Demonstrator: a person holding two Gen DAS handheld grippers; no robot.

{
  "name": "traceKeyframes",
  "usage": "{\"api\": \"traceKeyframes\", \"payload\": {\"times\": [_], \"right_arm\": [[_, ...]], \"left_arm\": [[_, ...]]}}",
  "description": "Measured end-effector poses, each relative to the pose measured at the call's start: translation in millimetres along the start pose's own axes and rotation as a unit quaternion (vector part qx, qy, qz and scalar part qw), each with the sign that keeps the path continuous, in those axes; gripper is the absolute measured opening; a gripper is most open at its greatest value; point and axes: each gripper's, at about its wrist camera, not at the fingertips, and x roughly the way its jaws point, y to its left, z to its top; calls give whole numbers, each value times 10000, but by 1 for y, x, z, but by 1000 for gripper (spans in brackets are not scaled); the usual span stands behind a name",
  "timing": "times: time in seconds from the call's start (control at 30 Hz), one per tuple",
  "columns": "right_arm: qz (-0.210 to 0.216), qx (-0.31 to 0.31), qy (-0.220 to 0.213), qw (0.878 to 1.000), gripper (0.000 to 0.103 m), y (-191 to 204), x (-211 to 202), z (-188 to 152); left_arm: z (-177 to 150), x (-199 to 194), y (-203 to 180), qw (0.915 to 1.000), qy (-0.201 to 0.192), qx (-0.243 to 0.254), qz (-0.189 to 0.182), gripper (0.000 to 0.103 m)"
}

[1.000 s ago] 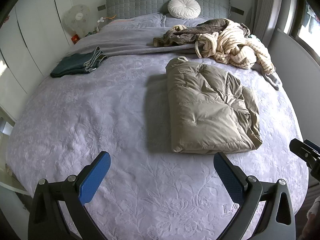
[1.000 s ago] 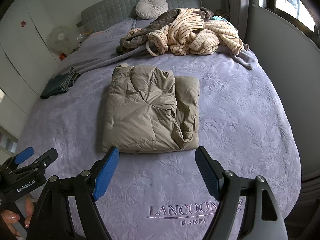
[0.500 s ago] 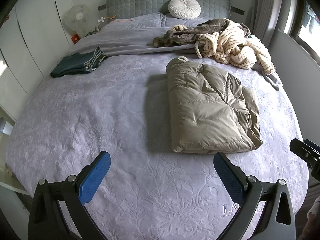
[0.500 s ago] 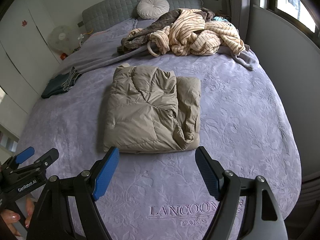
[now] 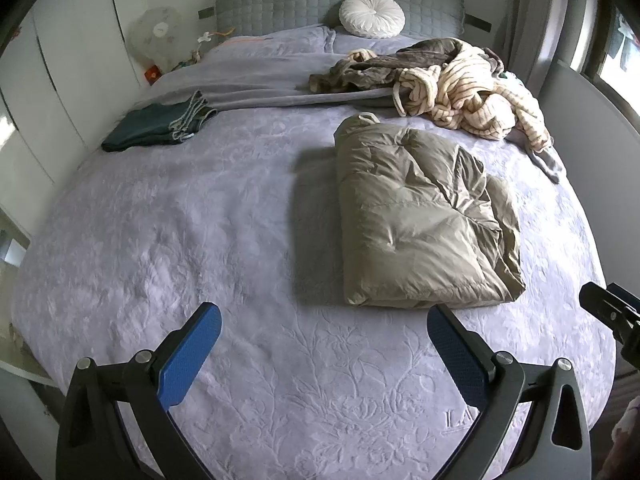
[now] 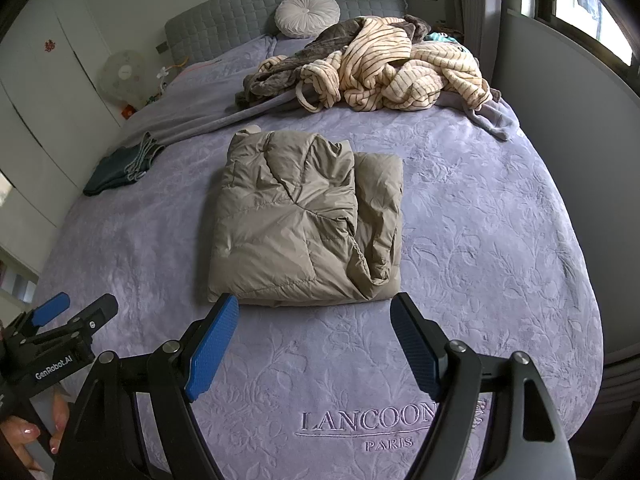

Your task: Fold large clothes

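A khaki puffer jacket [image 5: 420, 220] [image 6: 304, 220] lies folded into a thick rectangle on the lilac bedspread [image 5: 200, 240] [image 6: 480, 240], right of the bed's middle. My left gripper [image 5: 324, 320] hangs open above the bed's foot, short of the jacket's near edge and a little to its left, nothing between its blue pads. My right gripper [image 6: 314, 308] is open too, its fingertips just short of the jacket's near edge, holding nothing. A heap of unfolded clothes [image 5: 452, 80] [image 6: 380, 68], cream striped fleece over brown fabric, sits near the pillows.
A folded dark green garment [image 5: 156, 128] [image 6: 120, 168] lies at the bed's left edge. A round white cushion [image 5: 372, 20] leans on the grey headboard. A fan [image 5: 156, 36] stands beside white wardrobes on the left. A grey wall and window run along the right.
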Motion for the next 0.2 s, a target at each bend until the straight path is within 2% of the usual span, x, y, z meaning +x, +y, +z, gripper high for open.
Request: {"api": "traceKeyframes", "payload": {"times": [0.2], "right_arm": [[4, 7, 3, 10000, 81, 1, -2, -1]], "left_arm": [[-2, -3, 2, 10000, 13, -4, -14, 103]]}}
